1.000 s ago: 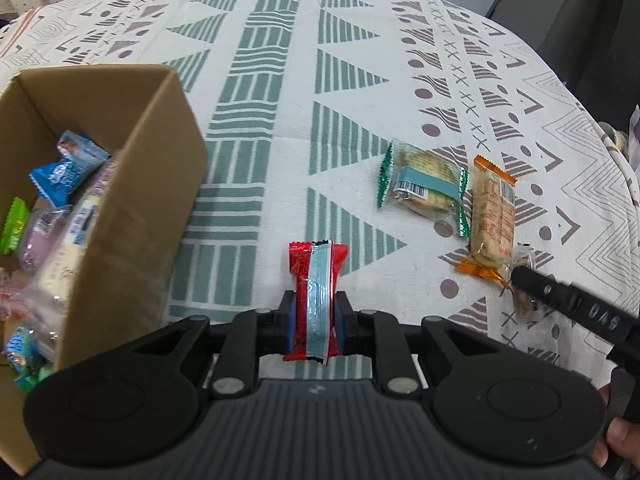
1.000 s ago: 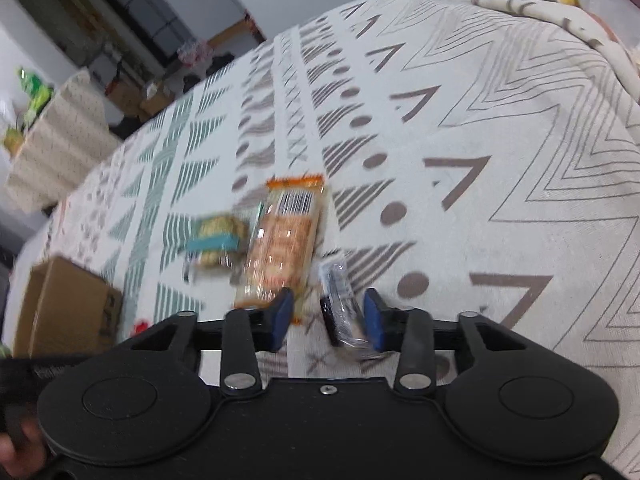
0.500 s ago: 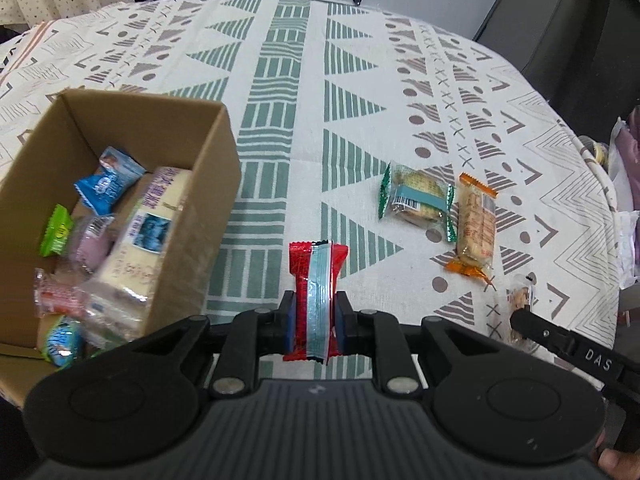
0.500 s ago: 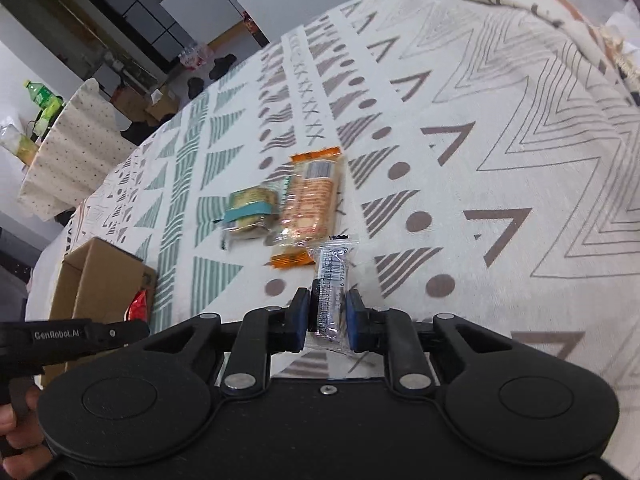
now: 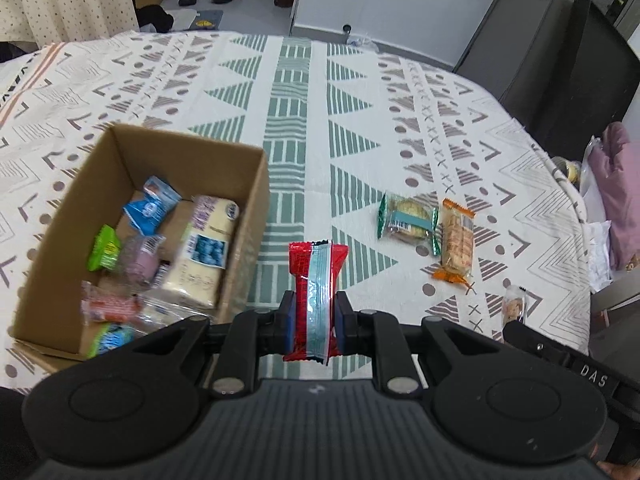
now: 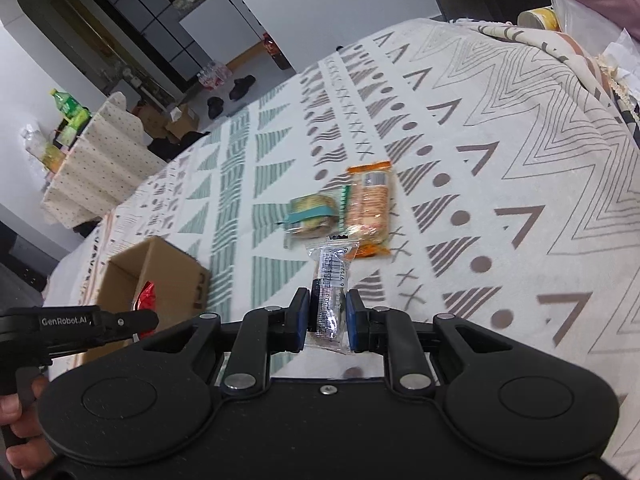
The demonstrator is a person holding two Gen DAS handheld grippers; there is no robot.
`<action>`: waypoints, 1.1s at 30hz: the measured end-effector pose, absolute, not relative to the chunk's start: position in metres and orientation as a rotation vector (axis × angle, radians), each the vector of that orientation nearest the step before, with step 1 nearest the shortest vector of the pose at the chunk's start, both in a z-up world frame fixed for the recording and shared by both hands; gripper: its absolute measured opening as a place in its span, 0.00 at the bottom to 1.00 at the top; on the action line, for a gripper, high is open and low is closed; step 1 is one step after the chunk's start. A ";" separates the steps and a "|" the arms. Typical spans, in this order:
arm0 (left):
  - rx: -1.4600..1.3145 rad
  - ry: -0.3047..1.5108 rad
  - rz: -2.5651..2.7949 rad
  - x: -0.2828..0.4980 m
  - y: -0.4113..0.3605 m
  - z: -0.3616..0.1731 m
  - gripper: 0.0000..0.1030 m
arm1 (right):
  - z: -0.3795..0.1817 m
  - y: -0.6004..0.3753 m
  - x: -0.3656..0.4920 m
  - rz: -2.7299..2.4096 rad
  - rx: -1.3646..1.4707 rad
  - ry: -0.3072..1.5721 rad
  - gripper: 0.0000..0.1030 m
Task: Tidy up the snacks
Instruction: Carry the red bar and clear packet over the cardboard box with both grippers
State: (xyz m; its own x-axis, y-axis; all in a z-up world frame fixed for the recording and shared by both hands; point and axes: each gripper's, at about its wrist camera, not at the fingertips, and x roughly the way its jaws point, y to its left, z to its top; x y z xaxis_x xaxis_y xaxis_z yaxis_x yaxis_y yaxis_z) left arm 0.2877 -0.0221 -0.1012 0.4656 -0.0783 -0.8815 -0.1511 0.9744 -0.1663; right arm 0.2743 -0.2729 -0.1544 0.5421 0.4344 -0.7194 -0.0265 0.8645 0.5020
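My left gripper [image 5: 312,322] is shut on a red snack packet [image 5: 317,280] with a silver back seam, held above the tablecloth just right of the cardboard box [image 5: 244,248]. Several wrapped snacks lie inside the box. My right gripper [image 6: 328,322] is shut on a small clear-wrapped snack [image 6: 330,280], lifted off the cloth. That snack [image 5: 514,304] shows low at the right in the left wrist view. On the cloth lie a green-edged cookie pack [image 5: 406,222] [image 6: 312,220] and an orange cracker pack [image 5: 456,240] [image 6: 368,208], side by side.
The round table [image 5: 360,92] wears a patterned green and grey cloth. A dark chair [image 5: 568,64] stands at the far right, pink fabric and bags [image 5: 616,200] beyond the right rim. A hand [image 6: 20,432] holds the left gripper's handle [image 6: 72,324] near the box [image 6: 160,276].
The right gripper shut on the clear-wrapped snack and lifted it. The left gripper rose and drew back with the red packet, bringing the box's inside into view.
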 end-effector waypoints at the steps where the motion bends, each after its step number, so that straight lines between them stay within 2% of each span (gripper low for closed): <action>1: -0.236 1.081 0.043 0.286 -0.019 -0.097 0.17 | -0.151 -0.271 0.271 0.289 0.474 0.960 0.19; 19: -0.272 1.002 0.055 0.267 0.054 -0.054 0.17 | -0.116 -0.214 0.258 0.342 0.482 0.898 0.19; 33: -0.304 1.010 0.116 0.264 0.113 -0.059 0.18 | -0.102 -0.150 0.268 0.412 0.428 0.899 0.19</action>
State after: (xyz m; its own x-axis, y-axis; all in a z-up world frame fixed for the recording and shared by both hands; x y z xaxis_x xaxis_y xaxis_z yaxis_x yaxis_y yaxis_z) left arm 0.2637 0.1125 -0.0588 0.5300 -0.0442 -0.8469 -0.2355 0.9517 -0.1970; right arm 0.2683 -0.1504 -0.1017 0.5564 0.5111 -0.6551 -0.1620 0.8400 0.5178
